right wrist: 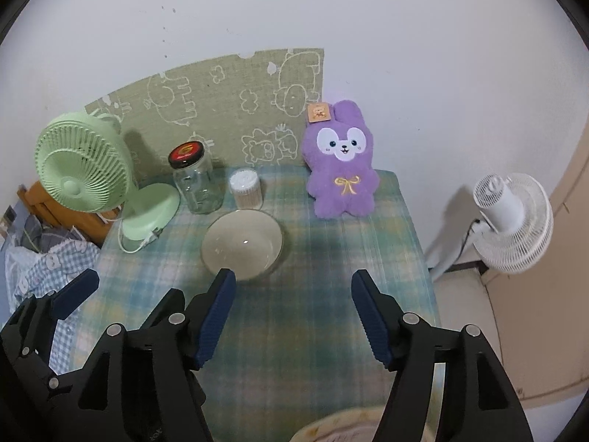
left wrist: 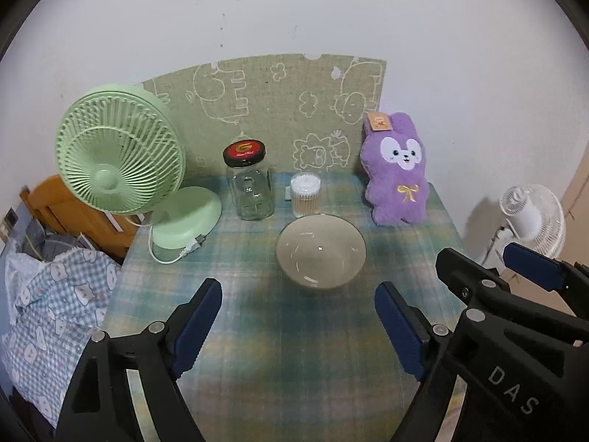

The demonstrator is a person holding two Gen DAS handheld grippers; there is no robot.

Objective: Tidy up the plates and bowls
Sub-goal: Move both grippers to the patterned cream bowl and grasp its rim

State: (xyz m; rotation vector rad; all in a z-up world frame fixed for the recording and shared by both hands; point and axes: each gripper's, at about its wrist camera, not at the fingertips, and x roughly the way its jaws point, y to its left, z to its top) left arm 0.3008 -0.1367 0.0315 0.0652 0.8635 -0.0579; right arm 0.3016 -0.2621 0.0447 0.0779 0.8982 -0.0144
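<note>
Glass bowl [left wrist: 321, 250] on the checked surface [left wrist: 279, 350], just in front of the jar [left wrist: 250, 180] and cotton swabs [left wrist: 305, 193]. Left gripper [left wrist: 298, 316] and right gripper [right wrist: 292, 313] both spread wide, holding nothing, short of the bowl.

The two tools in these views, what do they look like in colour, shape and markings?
Both tools, left and right, have black angular plastic arms with silver round rivets. Their fingers carry dark blue ribbed pads. White letters "DAS" are printed on the right tool's body.
</note>
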